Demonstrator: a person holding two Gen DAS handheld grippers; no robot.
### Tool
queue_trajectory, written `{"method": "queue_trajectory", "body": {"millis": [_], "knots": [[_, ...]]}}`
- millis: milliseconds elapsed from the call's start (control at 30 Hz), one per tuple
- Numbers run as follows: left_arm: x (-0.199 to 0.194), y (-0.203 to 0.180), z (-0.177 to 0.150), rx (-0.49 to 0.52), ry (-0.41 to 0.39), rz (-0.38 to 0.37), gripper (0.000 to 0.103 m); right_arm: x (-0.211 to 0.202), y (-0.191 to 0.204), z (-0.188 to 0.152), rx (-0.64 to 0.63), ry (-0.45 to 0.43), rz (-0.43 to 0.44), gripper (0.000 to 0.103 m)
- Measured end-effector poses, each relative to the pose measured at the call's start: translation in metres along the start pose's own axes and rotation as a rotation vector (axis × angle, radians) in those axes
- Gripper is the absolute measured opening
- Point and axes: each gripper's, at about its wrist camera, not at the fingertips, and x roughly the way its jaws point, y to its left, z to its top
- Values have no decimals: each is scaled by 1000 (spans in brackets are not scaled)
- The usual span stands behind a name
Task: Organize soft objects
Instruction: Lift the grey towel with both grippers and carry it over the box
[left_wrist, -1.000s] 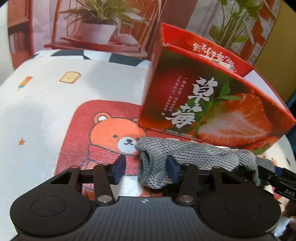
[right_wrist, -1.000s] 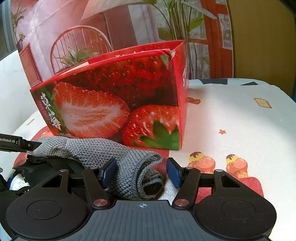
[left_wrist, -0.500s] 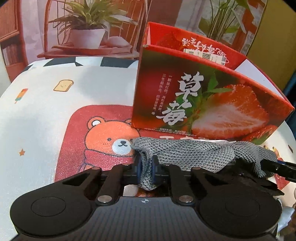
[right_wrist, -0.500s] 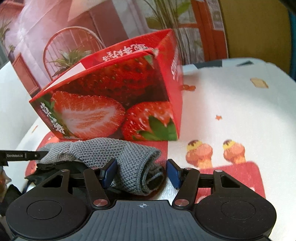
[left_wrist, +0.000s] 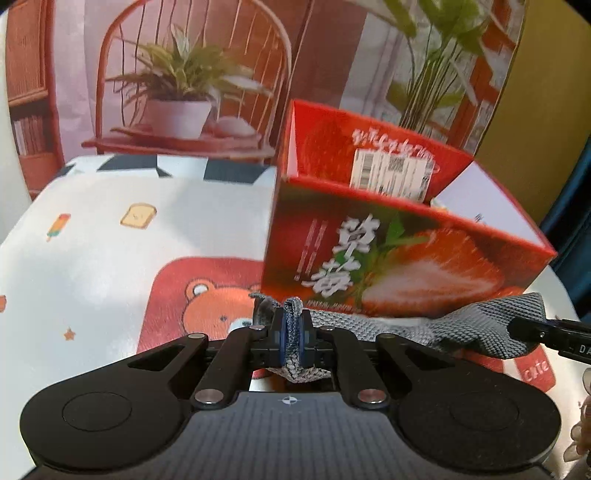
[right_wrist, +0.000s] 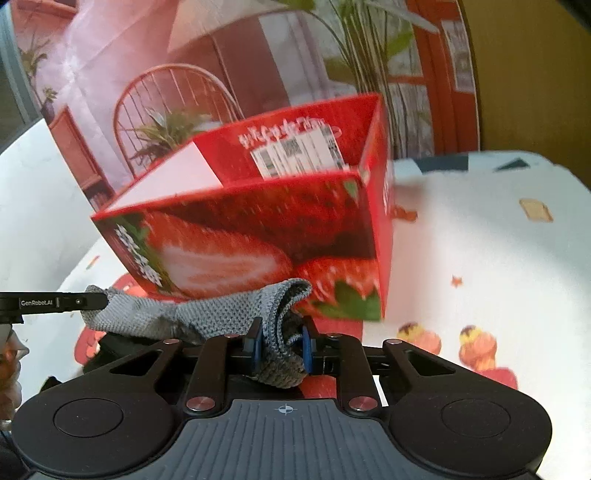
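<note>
Both grippers pinch one grey knitted sock (left_wrist: 480, 328) by its ends: the left gripper (left_wrist: 291, 334) clamps thin fabric, and the right gripper (right_wrist: 279, 345), jaws just closing, squeezes a thicker fold. It hangs just before the open strawberry box (right_wrist: 258, 229) on the cartoon-print tablecloth (right_wrist: 480, 240), which lies bare right of the box.

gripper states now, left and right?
Left gripper: shut on one end of the grey knitted cloth.
Right gripper: jaws just closed, shut on the cloth's folded other end.
</note>
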Motion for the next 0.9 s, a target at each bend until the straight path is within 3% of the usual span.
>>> {"method": "queue_trajectory", "body": {"millis": [500, 900], "knots": [[-54, -8, 21, 1, -150, -11, 7, -44, 29, 43, -104, -135, 54, 18], [-75, -22, 62, 39, -284, -6, 7, -59, 45, 92, -173, -233, 83, 18]]}}
